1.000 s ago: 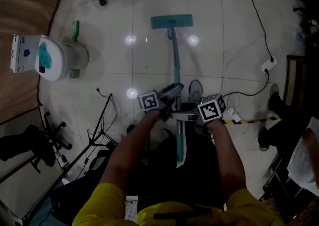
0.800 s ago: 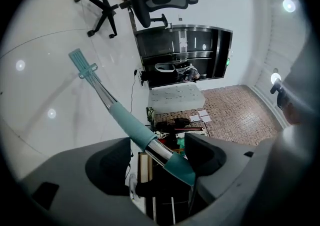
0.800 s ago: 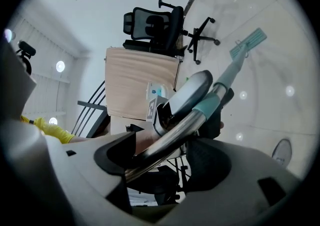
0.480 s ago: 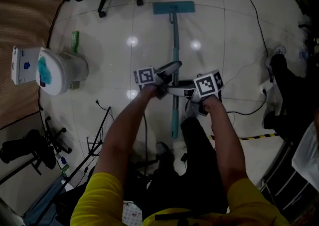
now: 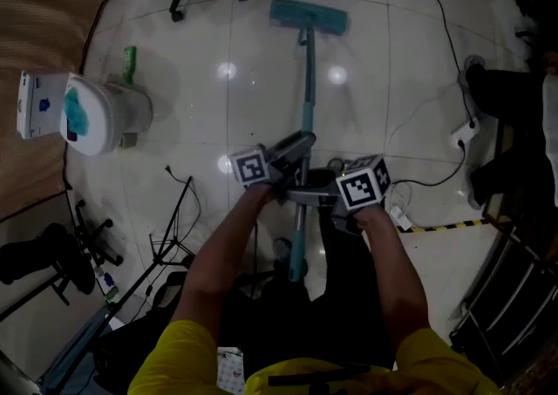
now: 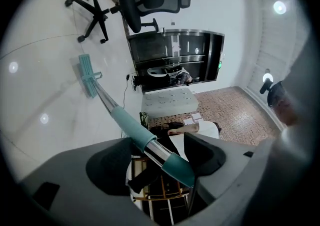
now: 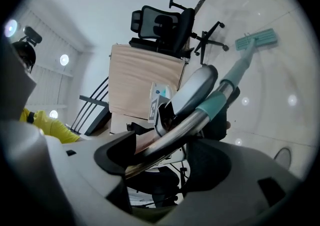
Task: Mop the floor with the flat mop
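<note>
Both grippers clamped on the mop (image 5: 304, 97), mid-stroke on the tiled floor (image 5: 392, 79).
Head view: the left gripper (image 5: 295, 151) and right gripper (image 5: 307, 197) gripped its pole close together, with the mop head (image 5: 308, 16) flat on the far tiles. Left gripper view: the jaws pinched the pole between its teal sleeves. Right gripper view: the jaws held bare metal nearer the person. Mopping looked under way, but no wet trail showed, so how much floor remained was unclear.

The left forearm (image 5: 222, 245) and right forearm (image 5: 392, 271), both bare, reach up from 6 o'clock. The left gripper (image 5: 292, 151) points toward 2 o'clock, its jaws clamped on the mop handle (image 5: 305, 79). The right gripper (image 5: 305, 197) points toward 9 o'clock and grips the same handle nearer the body.
</note>
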Available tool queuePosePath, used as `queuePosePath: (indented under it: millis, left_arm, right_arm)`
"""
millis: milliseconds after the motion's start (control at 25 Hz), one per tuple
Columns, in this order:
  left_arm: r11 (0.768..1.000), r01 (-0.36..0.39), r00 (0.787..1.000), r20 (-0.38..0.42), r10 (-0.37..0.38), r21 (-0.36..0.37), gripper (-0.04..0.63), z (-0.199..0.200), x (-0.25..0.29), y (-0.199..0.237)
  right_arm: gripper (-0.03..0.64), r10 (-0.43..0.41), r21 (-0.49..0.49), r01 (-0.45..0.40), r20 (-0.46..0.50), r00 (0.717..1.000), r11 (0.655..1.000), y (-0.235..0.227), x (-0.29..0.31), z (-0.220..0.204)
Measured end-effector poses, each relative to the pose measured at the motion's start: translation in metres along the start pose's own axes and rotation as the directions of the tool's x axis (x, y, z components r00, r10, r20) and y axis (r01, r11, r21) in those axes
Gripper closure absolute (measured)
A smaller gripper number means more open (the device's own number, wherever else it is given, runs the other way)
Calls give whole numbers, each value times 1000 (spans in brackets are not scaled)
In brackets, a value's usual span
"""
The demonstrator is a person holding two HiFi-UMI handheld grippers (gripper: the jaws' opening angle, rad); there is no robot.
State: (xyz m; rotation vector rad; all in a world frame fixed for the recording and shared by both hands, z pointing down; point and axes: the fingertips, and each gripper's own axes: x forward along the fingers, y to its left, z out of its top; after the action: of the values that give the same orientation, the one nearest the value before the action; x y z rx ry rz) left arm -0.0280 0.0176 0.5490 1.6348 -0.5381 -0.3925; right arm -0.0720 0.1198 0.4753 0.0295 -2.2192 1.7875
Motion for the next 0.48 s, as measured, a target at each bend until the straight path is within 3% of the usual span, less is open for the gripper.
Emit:
queuePosePath:
  millis: [240,360,480]
  left_arm:
    - [999,-24,1000,15,24,-24,278,-86,-73,-19]
    - [997,-64,998,26,65,-47,278,-109,-95,0]
    - [993,-114,993,43,114,8,288,-114,-109,23]
  right_arm:
    - [291,13,75,-12,-3,1000,997,35,25,-110]
    - [291,19,109,-20,8,1000,994,27,39,-134]
    - [288,-9,101,11,-25,1000,995,16,52,-139]
